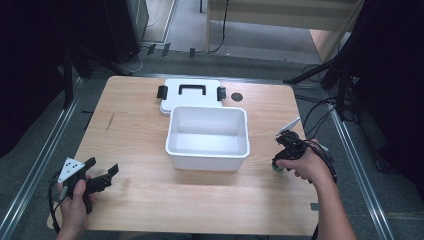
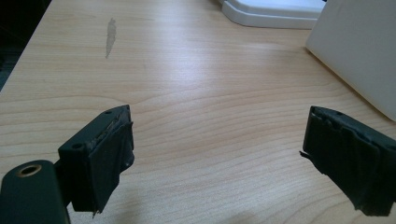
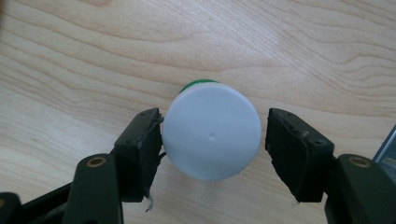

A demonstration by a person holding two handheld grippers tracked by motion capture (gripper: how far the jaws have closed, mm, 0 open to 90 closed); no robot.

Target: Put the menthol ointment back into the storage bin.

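one white-capped bottle [image 3: 212, 130] stands near table edge [image 1: 295, 150], between right hand-held gripper [image 3: 215, 135] jaws.

This is looking like a lab. A wooden table [image 1: 150, 200] is sitting between metal rails [image 1: 35, 170] on grey carpet, with black stands [image 1: 345, 75] and cables [image 1: 320, 112] lying around it.

Right gripper [image 3: 212, 140]: two black fingers [image 3: 140, 149] flank a white round cap [image 3: 212, 130], left one touching, right one just beside. Green body [image 3: 196, 84] peeks behind the cap. Pale wood-grain desk [image 3: 93, 56] underneath.
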